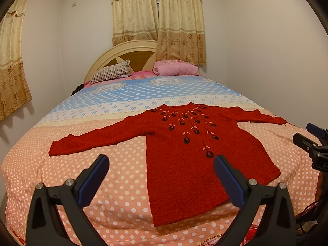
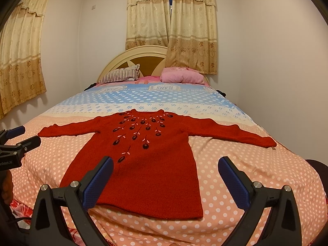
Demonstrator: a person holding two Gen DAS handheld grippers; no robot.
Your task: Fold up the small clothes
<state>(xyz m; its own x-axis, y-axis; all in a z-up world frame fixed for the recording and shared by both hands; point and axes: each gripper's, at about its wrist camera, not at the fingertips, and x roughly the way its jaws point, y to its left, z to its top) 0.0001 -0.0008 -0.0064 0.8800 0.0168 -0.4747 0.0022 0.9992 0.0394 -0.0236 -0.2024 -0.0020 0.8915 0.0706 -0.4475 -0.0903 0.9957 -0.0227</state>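
A red knit sweater (image 2: 147,164) lies flat and face up on the bed (image 2: 256,174), toward its foot edge, hem nearest the cameras and neckline pointing at the headboard (image 2: 131,59). Both sleeves are stretched out sideways toward the bed's left and right edges. Dark embroidered flowers with pink leaves fan down from the collar across the chest.

The left claw (image 1: 162,176) hangs above the foot edge with its blue-padded fingers spread wide, holding nothing, over the sweater's left hem corner. The right claw (image 2: 166,176) is likewise spread and empty, above the hem's right half.

At the head of the bed rest a striped pillow (image 2: 121,75) and a pink pillow (image 2: 182,76), with patterned curtains (image 2: 170,26) behind.
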